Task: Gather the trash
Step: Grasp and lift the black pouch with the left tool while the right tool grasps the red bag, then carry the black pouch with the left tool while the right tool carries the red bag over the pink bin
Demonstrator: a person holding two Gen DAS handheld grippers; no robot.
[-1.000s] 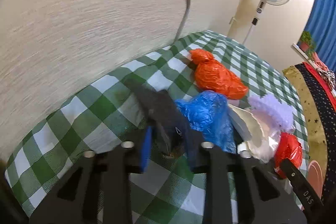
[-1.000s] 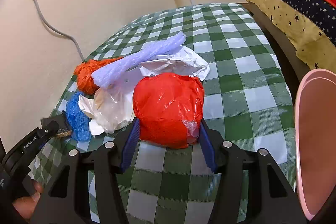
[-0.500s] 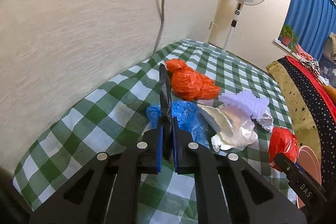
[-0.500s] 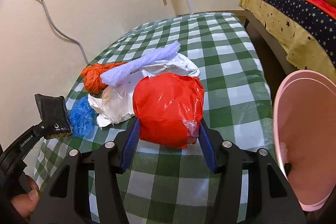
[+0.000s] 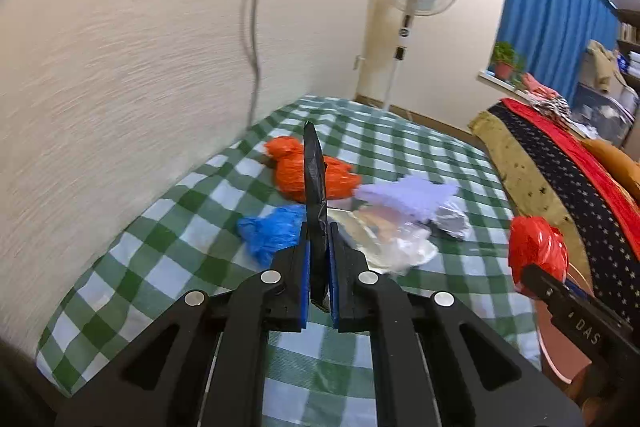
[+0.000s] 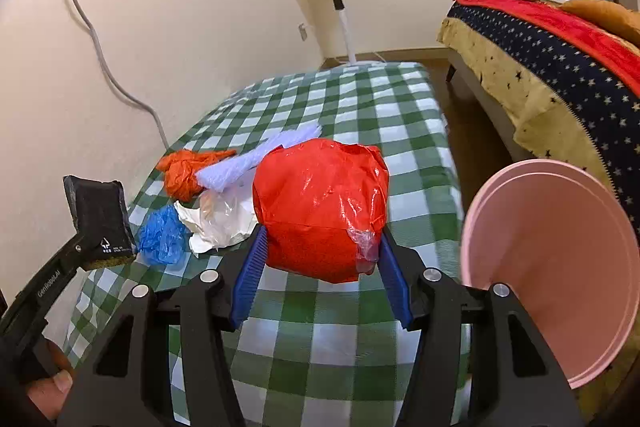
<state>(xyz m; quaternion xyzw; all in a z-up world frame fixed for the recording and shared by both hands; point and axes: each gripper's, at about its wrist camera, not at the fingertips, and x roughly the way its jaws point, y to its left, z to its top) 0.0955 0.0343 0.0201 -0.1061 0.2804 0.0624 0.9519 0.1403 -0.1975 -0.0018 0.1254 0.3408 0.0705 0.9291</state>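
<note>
Left gripper (image 5: 319, 267) clenched on flat black packet (image 5: 314, 187), frame centre: light, thin, pinch suits. Right gripper (image 6: 320, 263) grasping red plastic ball (image 6: 320, 211), centre: soft, slippery, likely crushes; pink bin (image 6: 552, 267) right.

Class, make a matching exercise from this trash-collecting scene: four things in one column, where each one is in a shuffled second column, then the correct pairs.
Things:
1. red plastic ball
2. black packet
3. blue crumpled bag
4. pink bin

Places:
A. lying on the checked tablecloth
B. clamped in the left hand-held gripper
C. beside the table, on the right
D. gripped by the right hand-held gripper

Pairs: 1-D, 2-B, 3-A, 4-C
</note>
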